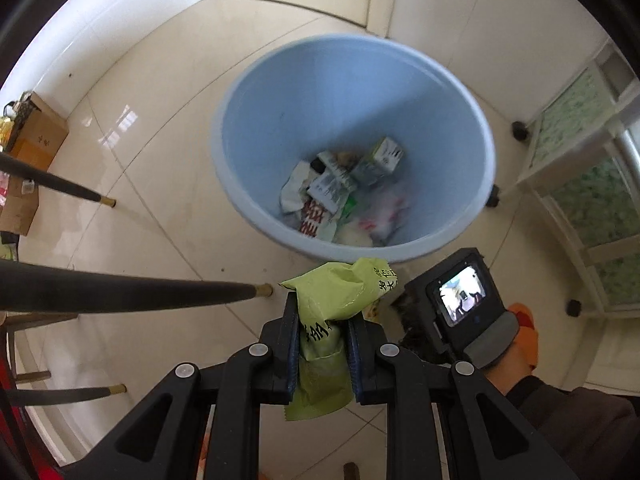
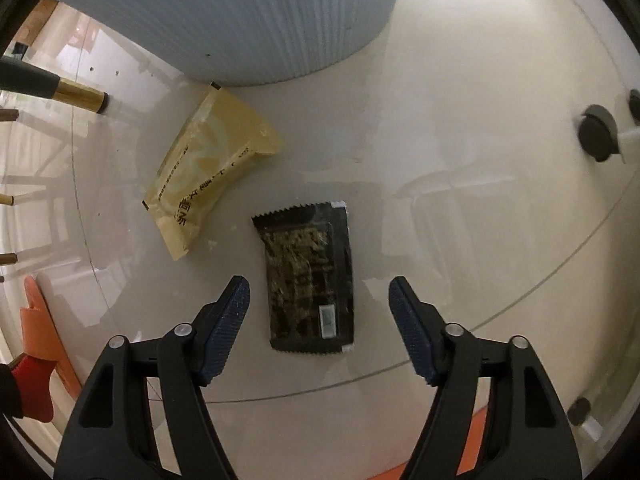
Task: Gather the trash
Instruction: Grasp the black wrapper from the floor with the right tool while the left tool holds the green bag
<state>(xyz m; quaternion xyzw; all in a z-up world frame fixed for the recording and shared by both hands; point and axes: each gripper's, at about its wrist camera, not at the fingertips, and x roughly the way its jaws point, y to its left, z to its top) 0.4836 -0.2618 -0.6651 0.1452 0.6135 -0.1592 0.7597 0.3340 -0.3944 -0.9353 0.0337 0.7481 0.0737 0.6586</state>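
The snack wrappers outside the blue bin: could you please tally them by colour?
Green plastic wrapper, gripped by the left gripper: 1
Yellow plastic wrapper, on the floor: 1
Black foil wrapper, on the floor: 1
Total: 3

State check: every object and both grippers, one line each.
left gripper: shut on green wrapper
green wrapper: pinched, crumpled, near bin rim
blue bin: upright, trash at bottom
right gripper: open, straddling black packet
black packet: flat on floor
yellow packet: on floor beside bin
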